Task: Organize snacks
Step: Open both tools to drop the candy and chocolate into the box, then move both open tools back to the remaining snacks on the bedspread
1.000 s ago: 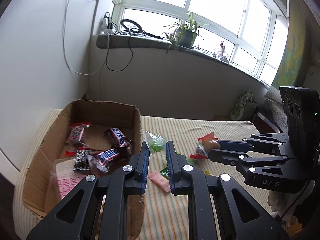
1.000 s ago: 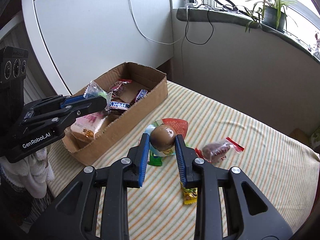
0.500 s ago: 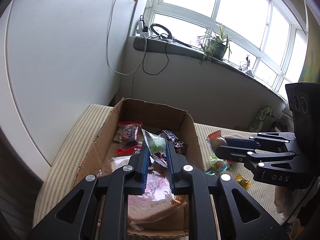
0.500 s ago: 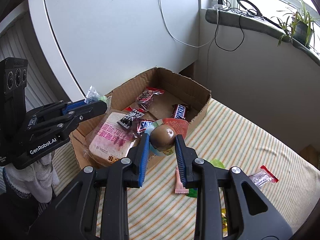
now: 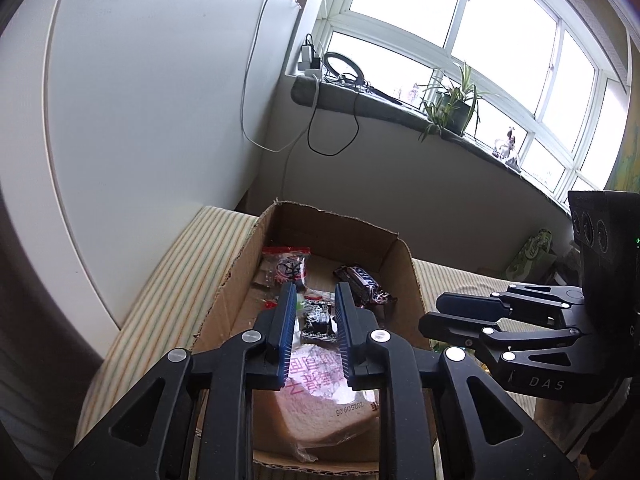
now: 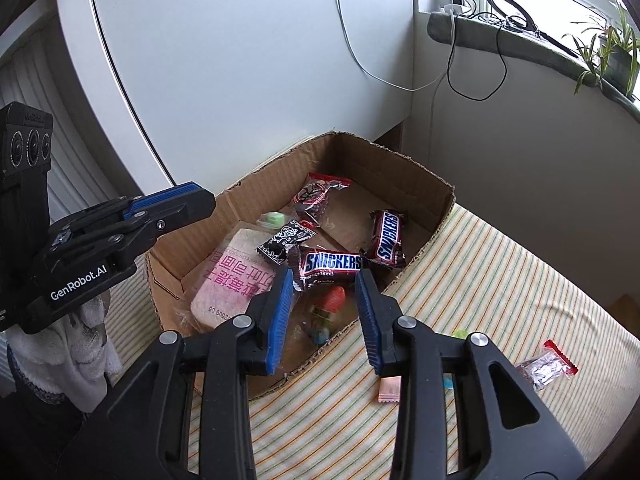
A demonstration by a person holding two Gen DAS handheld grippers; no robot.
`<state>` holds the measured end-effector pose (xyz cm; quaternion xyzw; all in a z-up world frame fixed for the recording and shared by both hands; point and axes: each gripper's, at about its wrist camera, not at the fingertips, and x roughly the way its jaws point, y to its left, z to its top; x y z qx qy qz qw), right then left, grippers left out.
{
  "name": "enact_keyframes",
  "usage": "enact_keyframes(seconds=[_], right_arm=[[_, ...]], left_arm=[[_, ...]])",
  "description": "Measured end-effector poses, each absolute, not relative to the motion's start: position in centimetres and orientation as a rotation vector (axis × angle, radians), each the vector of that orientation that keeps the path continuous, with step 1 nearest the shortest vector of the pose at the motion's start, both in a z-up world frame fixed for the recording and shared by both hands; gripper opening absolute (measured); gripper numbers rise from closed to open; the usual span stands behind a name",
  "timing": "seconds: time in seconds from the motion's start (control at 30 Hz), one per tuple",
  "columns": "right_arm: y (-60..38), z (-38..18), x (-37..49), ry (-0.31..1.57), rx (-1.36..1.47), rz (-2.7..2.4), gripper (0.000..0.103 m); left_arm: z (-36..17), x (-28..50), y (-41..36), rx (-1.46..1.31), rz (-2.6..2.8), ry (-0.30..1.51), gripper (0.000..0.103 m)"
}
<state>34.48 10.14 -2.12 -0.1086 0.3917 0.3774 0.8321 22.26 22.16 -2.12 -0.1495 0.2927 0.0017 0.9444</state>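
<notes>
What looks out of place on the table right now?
A few snacks lie loose on the striped cloth outside the box: a red-edged packet, a pink candy and a green one. The box rim is torn and ragged.

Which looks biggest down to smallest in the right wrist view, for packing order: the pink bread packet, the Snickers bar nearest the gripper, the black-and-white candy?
1. pink bread packet, clearly largest.
2. Snickers bar, middle.
3. black-and-white candy, smallest.
All lie close together in the cardboard box, so nearness hardly skews this.
</notes>
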Motion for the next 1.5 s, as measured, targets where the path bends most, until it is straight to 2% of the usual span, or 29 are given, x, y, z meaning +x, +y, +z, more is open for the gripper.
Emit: enact_keyframes(seconds=[0.83, 0.93, 0.97, 1.1, 1.13, 1.17, 1.23, 1.37, 1.43, 1.5], right_arm=[[5.7, -1.6, 34.5, 0.813, -0.225, 0.723, 0.035], [3.7, -1.3, 34.8, 0.799, -0.207, 0.691, 0.055], [3.0, -1.2, 34.9, 0.794, -0.202, 0.679, 0.057], [-0.2, -1.2, 35.6, 0.797, -0.176, 0.624, 0.058], [-1.0, -1.3, 35.9, 0.800, -0.166, 0.608, 0.061], [-1.9, -1.3, 36.1, 0.800, -0.154, 0.595, 0.066], [-3.3, -1.5, 36.6, 0.809, -0.138, 0.568, 0.066], [-5.8, -2.3, 37.4, 0.826, -0.132, 0.520, 0.066], [-6.8, -2.9, 38.0, 0.853, -0.108, 0.510, 0.067], [-7.6, -3.4, 38.4, 0.876, -0.077, 0.506, 0.067]], left_arm=[[-1.2, 23.2, 18.9, -0.256, -0.038, 0.597, 0.018], [-1.1, 23.6, 17.8, -0.239, -0.056, 0.605, 0.018], [-1.1, 23.7, 17.4, -0.236, -0.064, 0.608, 0.018], [-0.9, 24.2, 15.5, -0.222, -0.099, 0.614, 0.018], [-0.8, 24.3, 15.1, -0.220, -0.108, 0.616, 0.019], [-0.8, 24.5, 14.7, -0.219, -0.119, 0.619, 0.021], [-0.7, 24.8, 13.8, -0.221, -0.140, 0.622, 0.029], [-0.9, 25.4, 11.6, -0.198, -0.177, 0.642, 0.031], [-1.4, 25.8, 10.6, -0.198, -0.199, 0.664, 0.039], [-1.9, 26.2, 9.5, -0.193, -0.219, 0.688, 0.039]])
